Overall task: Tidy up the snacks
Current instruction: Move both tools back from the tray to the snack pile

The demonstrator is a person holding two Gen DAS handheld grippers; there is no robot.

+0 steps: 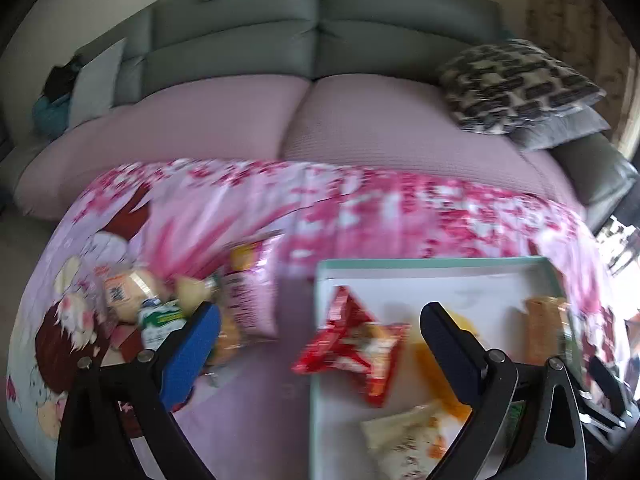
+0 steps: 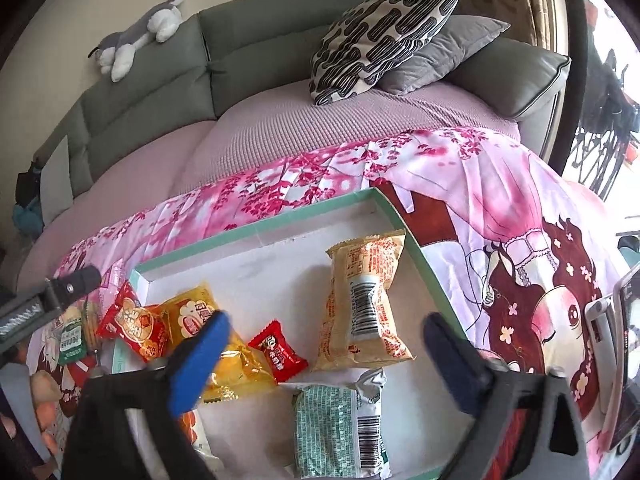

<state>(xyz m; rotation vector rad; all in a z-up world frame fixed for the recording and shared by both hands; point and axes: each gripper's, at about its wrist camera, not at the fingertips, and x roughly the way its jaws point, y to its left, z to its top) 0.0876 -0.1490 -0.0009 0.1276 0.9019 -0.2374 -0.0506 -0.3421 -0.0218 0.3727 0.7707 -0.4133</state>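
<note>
A shallow white box with a teal rim [image 2: 256, 236] lies on a pink floral cloth and holds several snack packets. In the right wrist view I see a beige packet [image 2: 362, 304], a green-white packet [image 2: 340, 428], a small red candy [image 2: 278, 350], a yellow packet [image 2: 224, 360] and a red packet [image 2: 134, 328] lying over the box's left rim. My right gripper [image 2: 326, 330] is open and empty above them. My left gripper [image 1: 320, 320] is open and empty above the box's left rim [image 1: 320, 280], over the red packet [image 1: 354, 344]. Loose snacks [image 1: 168, 308] lie left of the box.
A pink striped packet [image 1: 250, 292] lies among the loose snacks. Behind the cloth is a grey sofa [image 2: 248, 48] with a mauve seat cover, patterned cushions [image 2: 384, 36] and a plush toy [image 2: 136, 36]. A phone-like device [image 2: 624, 360] stands at the far right.
</note>
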